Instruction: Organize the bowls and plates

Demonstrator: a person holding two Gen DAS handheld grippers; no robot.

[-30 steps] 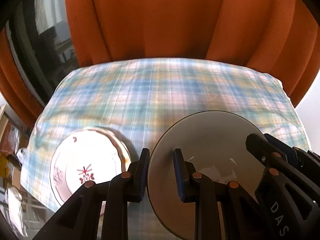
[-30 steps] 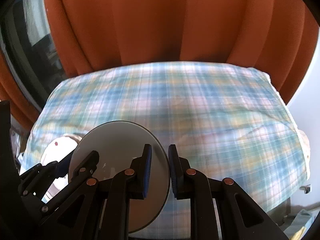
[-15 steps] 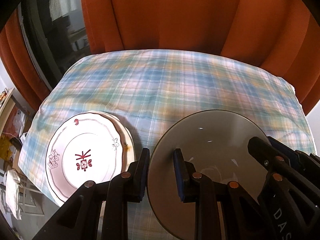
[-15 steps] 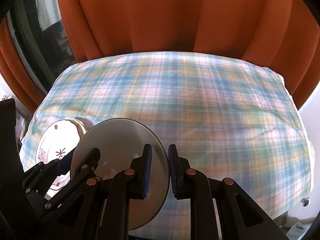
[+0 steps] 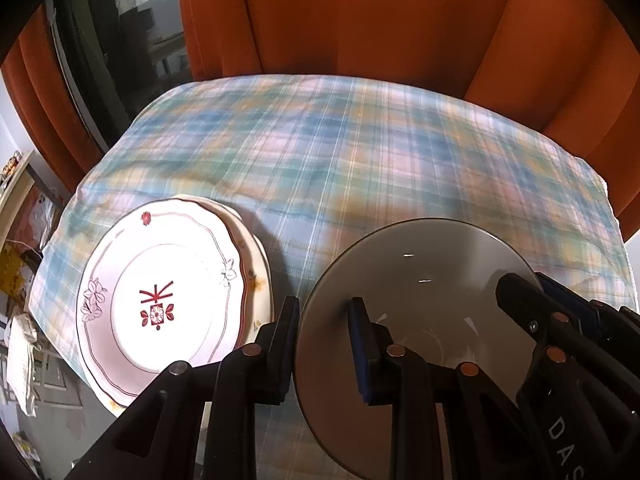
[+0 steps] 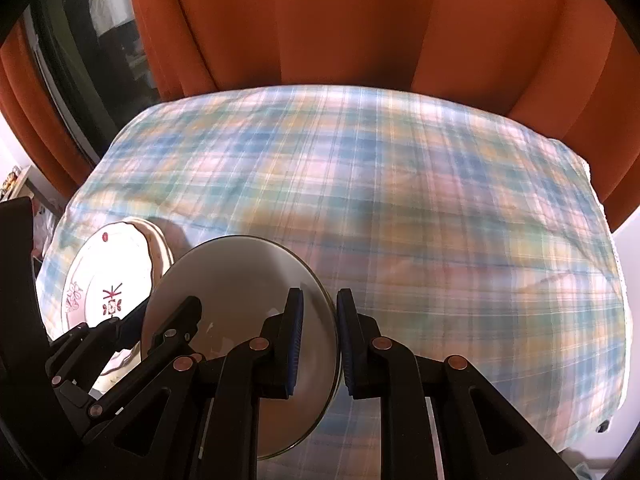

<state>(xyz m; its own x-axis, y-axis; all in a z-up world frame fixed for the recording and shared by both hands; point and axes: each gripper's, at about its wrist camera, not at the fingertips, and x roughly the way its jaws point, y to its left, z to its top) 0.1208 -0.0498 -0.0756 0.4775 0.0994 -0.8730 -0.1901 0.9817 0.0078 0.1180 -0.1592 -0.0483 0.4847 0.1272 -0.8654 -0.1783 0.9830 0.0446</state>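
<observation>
Plaid tablecloth, orange curtain behind, stacked plates beside gripped bowl.

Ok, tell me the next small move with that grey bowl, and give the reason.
Probably carry the wide grey bowl left and lower it over the stacked white floral plates. Both the left gripper and the right gripper clamp opposite rims, and the stack sits just beside it on the plaid tablecloth.

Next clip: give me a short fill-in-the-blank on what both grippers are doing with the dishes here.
1. Both grippers clamp the rim of the grey ____.
2. The left gripper grips its ____ side, the right gripper the opposite side.
3. The floral plate lies on another ____.
4. The tablecloth has a ____ pattern.

Missing words: bowl; left; plate; plaid
</observation>
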